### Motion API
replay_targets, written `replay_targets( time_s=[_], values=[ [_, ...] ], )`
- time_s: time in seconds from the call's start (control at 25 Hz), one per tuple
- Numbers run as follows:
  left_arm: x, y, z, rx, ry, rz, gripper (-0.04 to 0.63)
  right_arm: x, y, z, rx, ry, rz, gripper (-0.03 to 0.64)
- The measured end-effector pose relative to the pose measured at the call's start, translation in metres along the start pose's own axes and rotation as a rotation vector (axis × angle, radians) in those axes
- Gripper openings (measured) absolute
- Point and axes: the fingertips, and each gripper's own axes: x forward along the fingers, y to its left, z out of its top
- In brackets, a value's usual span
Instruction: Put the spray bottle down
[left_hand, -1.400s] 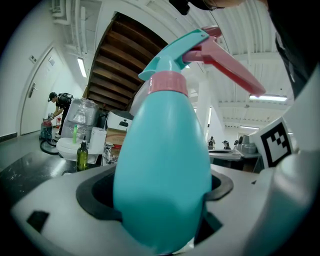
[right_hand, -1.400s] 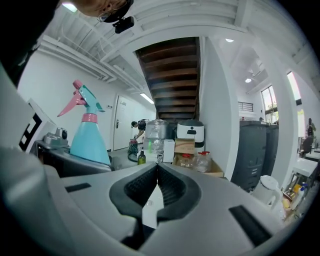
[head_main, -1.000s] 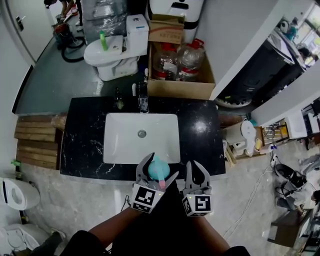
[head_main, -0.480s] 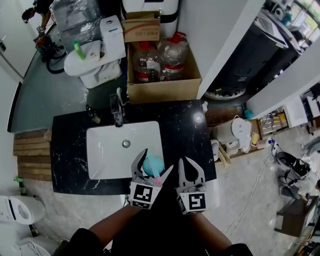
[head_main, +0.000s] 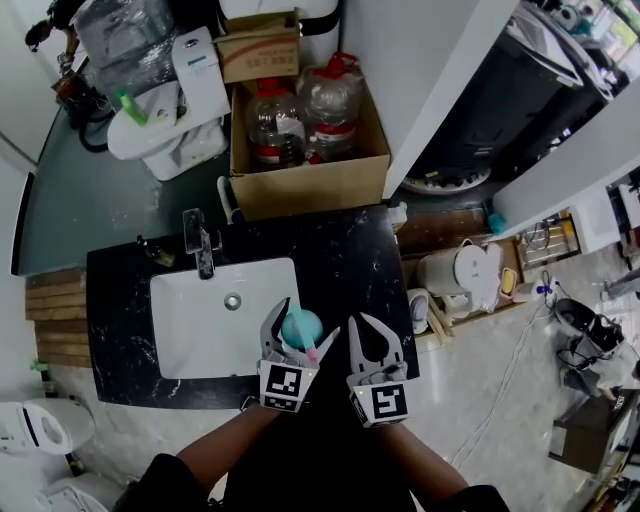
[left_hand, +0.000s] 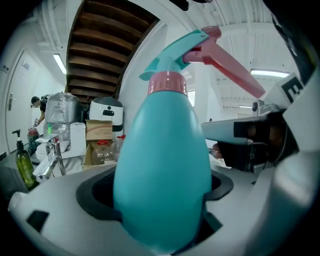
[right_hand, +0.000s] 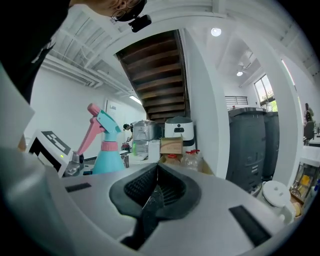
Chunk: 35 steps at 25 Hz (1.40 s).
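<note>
Though only the head view shows the whole worktop (head_main: 350, 260):
left tongs (head_main: 300, 325) clamp the bottle (left_hand: 162, 170); right tongs (right_hand: 152, 192) closed, empty.

No text, brand or number is legible to you in any view. The cardboard box (head_main: 258, 50) bears red print too small to read. The left gripper (head_main: 306, 326) and right gripper (head_main: 362, 326) carry only coded square markers.
</note>
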Motion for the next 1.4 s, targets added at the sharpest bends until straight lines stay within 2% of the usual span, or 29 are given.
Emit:
replay_targets(
  time_s=[0.12,0.36,0.64,0.88,1.12,1.32,1.4],
  values=[
    [0.018,0.004,-0.01,-0.009,0.017,0.018,0.46,0.01,-0.011,-0.015,-0.001,0.033,0.01,0.017],
    [0.052,-0.006,-0.031,-0.008,0.038,-0.069,0.46,0.024,-0.032,-0.046,0.055,0.1,0.004,0.017],
    [0.078,-0.014,-0.055,0.027,0.076,-0.086,0.46,0.03,-0.052,-0.063,0.07,0.158,-0.005,0.017],
    [0.093,-0.008,-0.073,0.044,0.11,-0.058,0.46,0.034,-0.064,-0.07,0.081,0.178,-0.013,0.017],
    [0.104,-0.008,-0.082,0.043,0.115,-0.089,0.46,0.039,-0.07,-0.075,0.093,0.185,-0.017,0.017],
    [0.107,-0.005,-0.093,0.005,0.151,-0.098,0.46,0.04,-0.073,-0.077,0.104,0.188,-0.027,0.017],
    [0.107,-0.006,-0.096,0.014,0.159,-0.108,0.46,0.04,-0.074,-0.079,0.105,0.194,-0.027,0.017]
  ],
)
